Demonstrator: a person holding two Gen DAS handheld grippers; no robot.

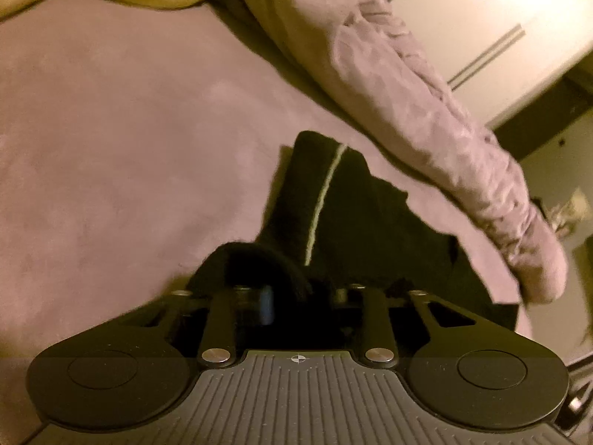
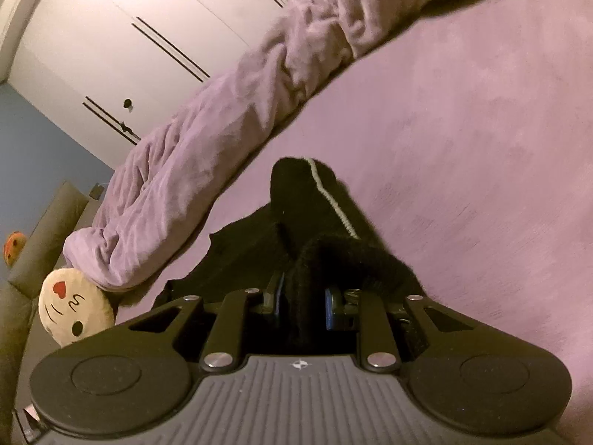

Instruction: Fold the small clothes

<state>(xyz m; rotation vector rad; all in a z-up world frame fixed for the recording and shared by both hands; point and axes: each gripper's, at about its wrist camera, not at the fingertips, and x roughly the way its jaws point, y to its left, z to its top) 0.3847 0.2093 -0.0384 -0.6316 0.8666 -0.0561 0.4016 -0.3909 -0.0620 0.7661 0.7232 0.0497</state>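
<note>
Right now I have a dark garment (image 1: 344, 215) lying on the bed (image 1: 122, 118), a black piece with one thin pale stripe (image 1: 322, 200) running along it. It sits on the mauve sheet just in front of both tools, near the rumpled duvet (image 1: 407, 96) that is bunched along the far side.

My left claw (image 1: 296, 293) is nearly together, and a fuzzy black fold of the garment arches up over its tips. The pads themselves are lost in dark cloth, so I judge it is pinching the fabric, but I cannot see the contact cleanly. My right claw (image 2: 302, 296) shows more: the blue-edged pads (image 2: 329, 309) stand a little apart with a thick band of the same black cloth (image 2: 318, 230) running up between them, so I read it as clamped on the garment too.

As for progress, I judge the fold is under way and not finished. Part of the garment lies flat and spread toward the duvet, while the striped part looks doubled over and the near edge is lifted in both claws. What is left, as I see it, is to lay that held edge down, let go, and square the piece up. Whether further clothes wait elsewhere I cannot tell; none show here. A round cushion with a face (image 2: 74, 309) rests beside the duvet's end, well clear of my work.
</note>
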